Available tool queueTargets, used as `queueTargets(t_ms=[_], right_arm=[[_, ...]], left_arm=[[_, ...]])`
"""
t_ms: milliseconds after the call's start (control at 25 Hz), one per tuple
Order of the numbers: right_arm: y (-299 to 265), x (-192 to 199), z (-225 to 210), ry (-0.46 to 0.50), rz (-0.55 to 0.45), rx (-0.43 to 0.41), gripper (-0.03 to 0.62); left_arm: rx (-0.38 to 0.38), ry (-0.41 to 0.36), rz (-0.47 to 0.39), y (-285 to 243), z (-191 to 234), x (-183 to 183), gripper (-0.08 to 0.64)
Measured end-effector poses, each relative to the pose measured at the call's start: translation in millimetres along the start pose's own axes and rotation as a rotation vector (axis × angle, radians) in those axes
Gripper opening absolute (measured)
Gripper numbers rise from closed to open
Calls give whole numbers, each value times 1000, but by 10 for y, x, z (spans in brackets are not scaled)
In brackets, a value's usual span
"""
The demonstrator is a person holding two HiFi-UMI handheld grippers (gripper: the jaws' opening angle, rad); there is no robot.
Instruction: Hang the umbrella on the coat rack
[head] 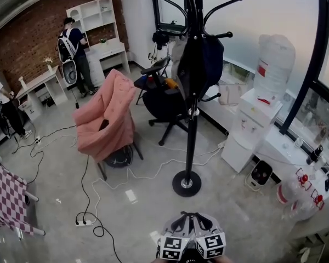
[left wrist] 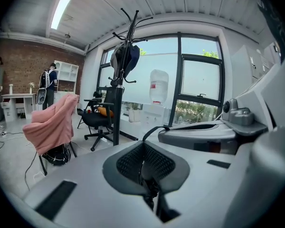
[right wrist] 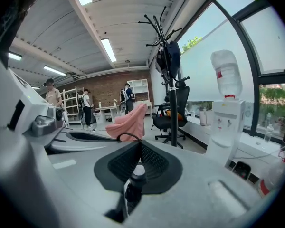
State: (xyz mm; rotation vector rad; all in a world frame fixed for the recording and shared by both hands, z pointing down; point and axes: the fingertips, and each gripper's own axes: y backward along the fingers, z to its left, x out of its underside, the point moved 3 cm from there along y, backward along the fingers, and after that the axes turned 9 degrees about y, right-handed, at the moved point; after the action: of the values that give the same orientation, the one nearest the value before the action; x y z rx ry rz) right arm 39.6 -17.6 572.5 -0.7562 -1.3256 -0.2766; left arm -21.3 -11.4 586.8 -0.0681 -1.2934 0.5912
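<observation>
Umbrella (right wrist: 134, 183) — black cylindrical stub between right hand-held gripper's (right wrist: 139, 146) ribbed pads (right wrist: 156, 164)

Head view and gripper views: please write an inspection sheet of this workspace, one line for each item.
Surface: grey floor, glossy.
Job's things: coat rack upright, dark bag or coat on its hooks; umbrella folded, not yet hung.
Clutter: pink-draped chair and black office chair near the rack.
Grippers: left gripper and right gripper side by side, both shut on the umbrella.
Cables: cables across the floor to a power strip.
Surroundings: water dispenser; persons far back.
</observation>
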Motion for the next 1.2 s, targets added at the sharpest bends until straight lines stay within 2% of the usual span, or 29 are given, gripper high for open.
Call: queueTargets(t_ms=[200, 520, 680, 1200], right_arm=[[-185, -38, -281, 11, 16, -35, 11], [-427, -185, -697, 34, -21, -82, 11], [-510, -162, -876, -15, 5, -102, 11], [-637, -315, -1024, 26, -8, -143, 11]], left_arm=[[-32, 19, -5, -305, 9, -133, 11], [-81, 45, -49, -716, -25, -358, 11], [-104, 38, -50, -864, -48, -395, 11], [-125, 47, -65, -1032, 27, -600, 11]])
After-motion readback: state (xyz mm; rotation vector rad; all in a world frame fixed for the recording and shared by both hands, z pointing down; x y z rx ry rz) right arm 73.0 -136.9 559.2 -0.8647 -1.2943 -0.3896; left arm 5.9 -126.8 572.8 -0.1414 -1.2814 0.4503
